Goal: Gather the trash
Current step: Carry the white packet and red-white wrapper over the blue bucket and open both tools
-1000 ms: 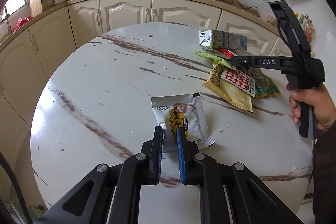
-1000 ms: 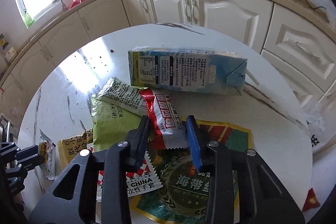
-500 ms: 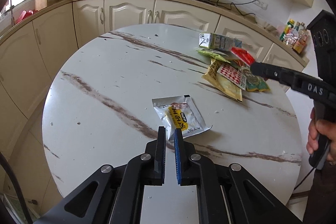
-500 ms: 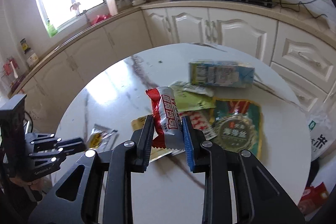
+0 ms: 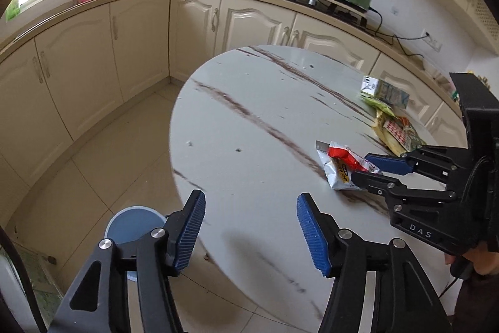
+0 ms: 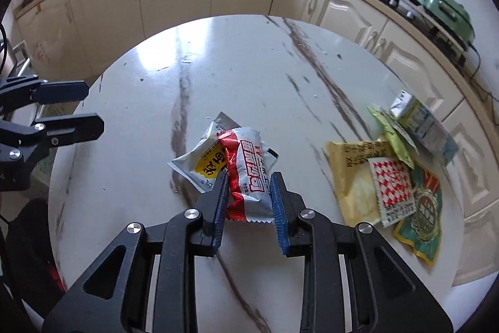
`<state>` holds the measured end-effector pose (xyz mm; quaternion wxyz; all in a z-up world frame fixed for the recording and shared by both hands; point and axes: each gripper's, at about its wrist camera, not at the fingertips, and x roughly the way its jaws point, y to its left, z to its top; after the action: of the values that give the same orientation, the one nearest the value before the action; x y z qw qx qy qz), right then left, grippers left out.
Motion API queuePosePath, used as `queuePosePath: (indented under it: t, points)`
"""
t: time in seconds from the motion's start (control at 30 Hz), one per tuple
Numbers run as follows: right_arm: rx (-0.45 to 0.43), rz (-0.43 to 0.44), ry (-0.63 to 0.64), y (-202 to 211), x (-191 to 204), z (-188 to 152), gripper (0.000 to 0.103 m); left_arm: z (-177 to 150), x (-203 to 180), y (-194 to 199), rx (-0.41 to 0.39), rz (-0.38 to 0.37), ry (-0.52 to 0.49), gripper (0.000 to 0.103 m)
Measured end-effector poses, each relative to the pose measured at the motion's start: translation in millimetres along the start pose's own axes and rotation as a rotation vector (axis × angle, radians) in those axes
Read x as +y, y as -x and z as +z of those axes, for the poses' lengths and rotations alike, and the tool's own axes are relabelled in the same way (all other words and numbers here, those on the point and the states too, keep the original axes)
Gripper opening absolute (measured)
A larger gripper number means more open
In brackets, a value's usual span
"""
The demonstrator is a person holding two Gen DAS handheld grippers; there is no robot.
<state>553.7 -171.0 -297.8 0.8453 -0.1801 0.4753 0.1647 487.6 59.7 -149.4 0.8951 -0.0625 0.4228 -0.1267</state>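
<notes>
Wrapper (image 6: 249, 173), red and silver, sat between the blue pads of my right tongs (image 6: 248, 202). The pads looked pinched against its two sides, though the right pad showed a sliver of gap, so I judged the hold light. It hung just over a second silver packet (image 6: 202, 159) with a yellow label, which lay flat on the marble table (image 6: 237, 67). I could not tell whether the two were touching.

My left tongs (image 5: 249, 227) were spread wide and held nothing. They pointed past the near table edge toward the floor, where a round blue bin (image 5: 131, 227) stood partly behind the left finger.

Risks as I judged them:
- Wrapper was slick foil, gripped near one end. A quick swing toward the bin could let it slide out and drop on the floor tiles.
- If it dragged across the silver packet, that packet could skid toward the table edge.
- My two tongs sat close over the same corner of the table. Crossing paths could knock them together and shake the wrapper loose.
- The bin was low and half hidden from the left view. A release from table height might miss its mouth.

Farther off, near the table's far right edge, the rest of the trash waited: a yellow bag (image 6: 355, 177), a red-checked packet (image 6: 393, 189), a green packet (image 6: 396, 136), a dark green bag (image 6: 427, 220) and a milk carton (image 6: 421, 124), overlapping in a heap.
</notes>
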Motion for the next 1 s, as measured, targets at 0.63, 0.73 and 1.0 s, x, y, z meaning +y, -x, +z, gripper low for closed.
queuePosePath:
  t: [0.63,0.73,1.0]
  points:
    - [-0.12,0.157,-0.105,3,42,14,0.025,-4,61,-5,0.04,-0.103,0.131,0.06]
    - [-0.119,0.14,-0.117,5,34,11,0.025,2,60,-13,0.051,-0.108,0.124,0.059]
    - [-0.138,0.155,-0.16,7,27,13,0.025,7,55,-22,0.048,-0.078,0.087,0.054]
